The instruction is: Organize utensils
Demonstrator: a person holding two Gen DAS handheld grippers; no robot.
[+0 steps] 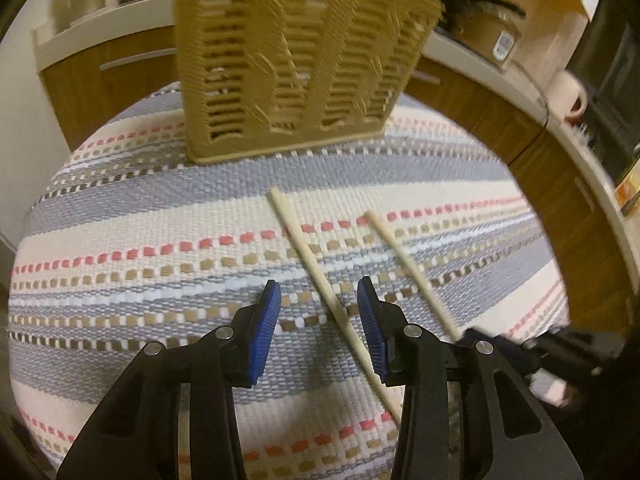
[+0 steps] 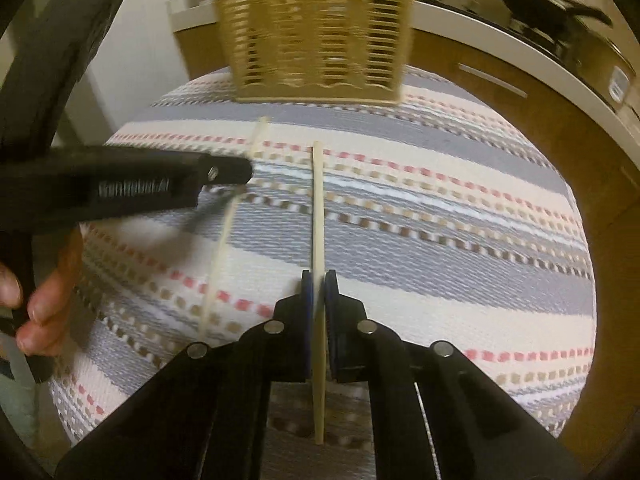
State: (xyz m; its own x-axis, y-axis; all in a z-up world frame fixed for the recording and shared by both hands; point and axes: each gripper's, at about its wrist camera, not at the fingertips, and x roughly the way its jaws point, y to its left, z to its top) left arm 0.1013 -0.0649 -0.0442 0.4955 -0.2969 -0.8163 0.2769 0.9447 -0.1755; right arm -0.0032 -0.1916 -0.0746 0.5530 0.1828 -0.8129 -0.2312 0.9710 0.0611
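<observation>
Your right claw (image 2: 319,280) is clamped tight on the right-hand cream chopstick (image 2: 318,208); blue pads pinch it near its near end, and the rest of the stick runs straight ahead, over the striped woven cloth (image 2: 440,240) on the worktop. Your left claw (image 1: 319,292) is partly spread, holding nothing; the left-hand cream chopstick (image 1: 316,276) lies flat on the cloth and passes diagonally between the blue pads (image 1: 264,332), close to the right pad, though contact can't be confirmed. In the right wrist view your left claw crosses the frame from the left, with your fingers (image 2: 44,304) around its handle, over that second stick. The two sticks sit near each other, apart, roughly parallel. Beyond both, a tan slotted plastic utensil basket (image 1: 296,68) stands upright at the cloth's far edge. Behind it, wood-front cabinets (image 1: 112,80) and a dark pan (image 2: 560,12), blurred.
</observation>
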